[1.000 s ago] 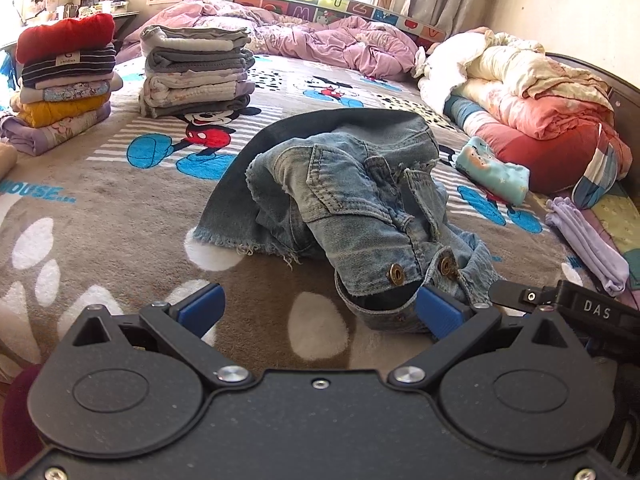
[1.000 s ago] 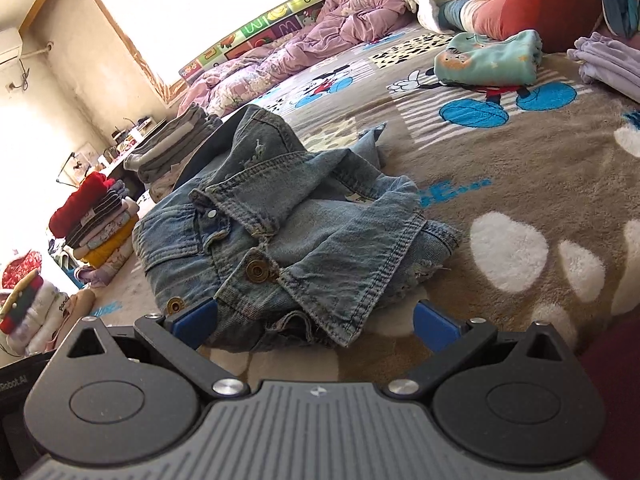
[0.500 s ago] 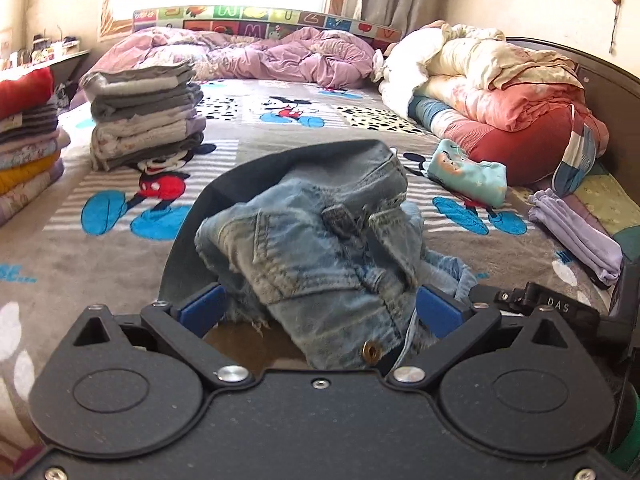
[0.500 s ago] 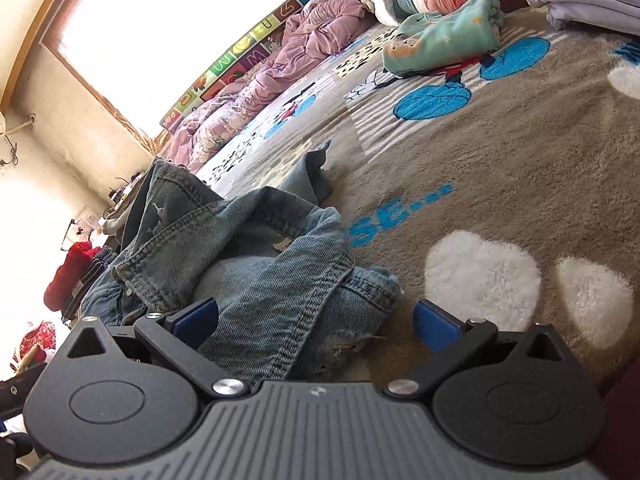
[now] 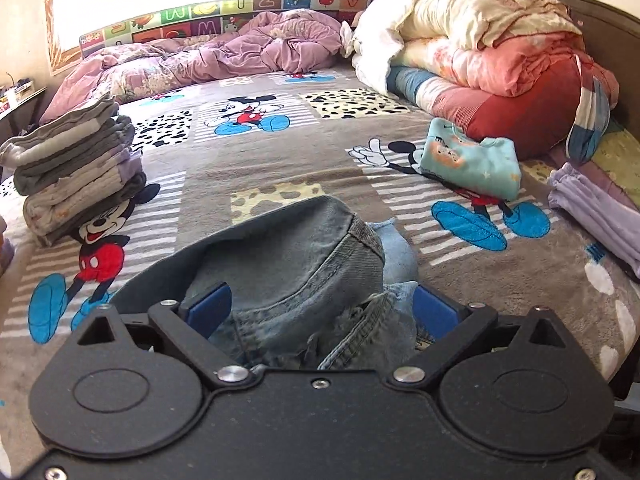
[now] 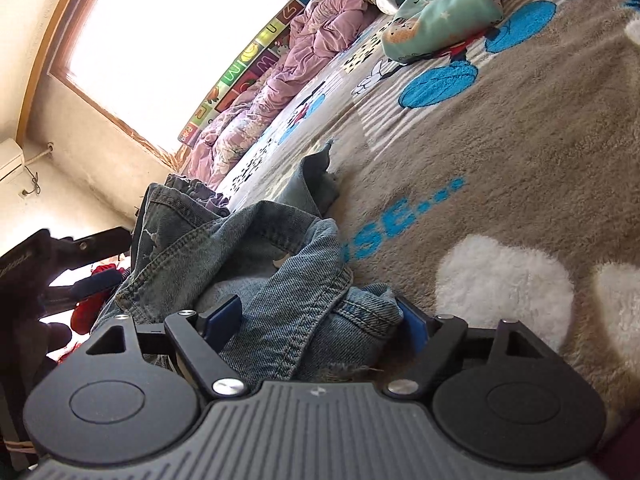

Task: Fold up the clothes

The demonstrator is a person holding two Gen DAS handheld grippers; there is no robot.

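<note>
1. Denim jacket (image 5: 304,272) sits bunched at lower centre of the left wrist view, on the cartoon-print blanket (image 5: 280,160). Same jacket fills lower left of the right wrist view (image 6: 256,276).
2. Left gripper (image 5: 320,308): blue pads set wide, a mound of denim between them. Cloth looks to brush the pads, but no clamp shows.
3. Right gripper (image 6: 316,320): also wide, with a folded hem and seam lying between the pads.
4. Judgement: both tools look placed to take hold of the near edge of the jacket. Whether this is to spread it flat or to turn a fold over, I cannot tell.
5. To do it well: close on one seam or hem layer, not the whole bundle. Thick denim may slip from a shallow bite, so get the pads well over the edge.
6. Keep both grips on the same edge and lift evenly, or the jacket will twist.
7. Folded grey stack (image 5: 76,168) sits at left of the left wrist view; teal top (image 5: 472,160) and lilac garment (image 5: 596,208) lie at right.
8. Change from a second ago: both grippers were then short of the jacket, which lay ahead with its brass buttons showing. Now they have pushed in until the denim is between the pads and the buttons are out of sight.
9. Pad spacing looks much the same across the frames.
</note>
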